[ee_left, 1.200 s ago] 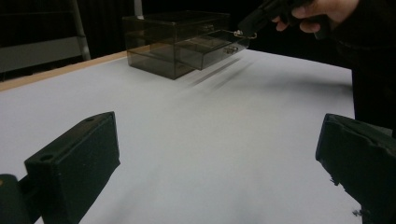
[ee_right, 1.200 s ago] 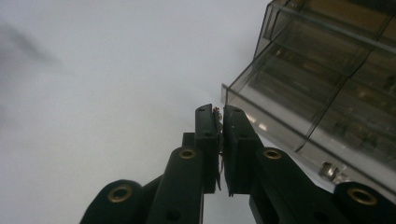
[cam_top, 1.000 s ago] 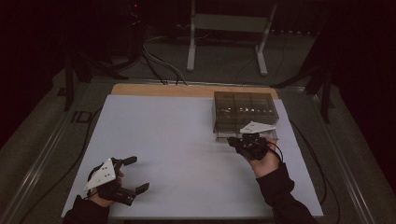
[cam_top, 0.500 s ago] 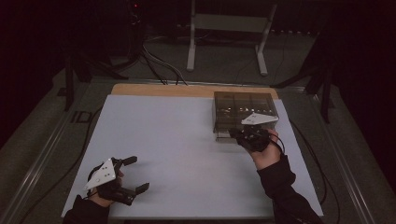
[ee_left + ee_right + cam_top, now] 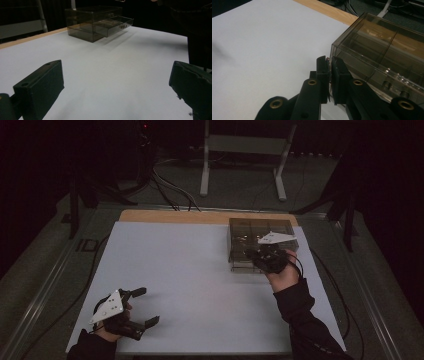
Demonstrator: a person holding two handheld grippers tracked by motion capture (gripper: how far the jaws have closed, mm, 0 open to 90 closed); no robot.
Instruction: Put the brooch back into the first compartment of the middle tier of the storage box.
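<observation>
- Far right of the white counter [image 5: 200, 285]: smoky clear drawer box [image 5: 260, 227], one drawer [image 5: 117, 23] pulled partly out.
- Behind the counter: metal stand legs [image 5: 240, 165] and floor cables [image 5: 170, 190]; nothing between tongs and box.
- Right tongs [image 5: 330, 75] clenched on nothing, at the box's front corner.
- Left tongs [image 5: 141, 307] released wide, near front left edge, well apart from the box.

The room is dim, its surroundings nearly black. The white table [image 5: 200, 270] catches the most light. The smoky drawer box [image 5: 97, 22] casts a soft shadow. Close jaws look slightly soft.
</observation>
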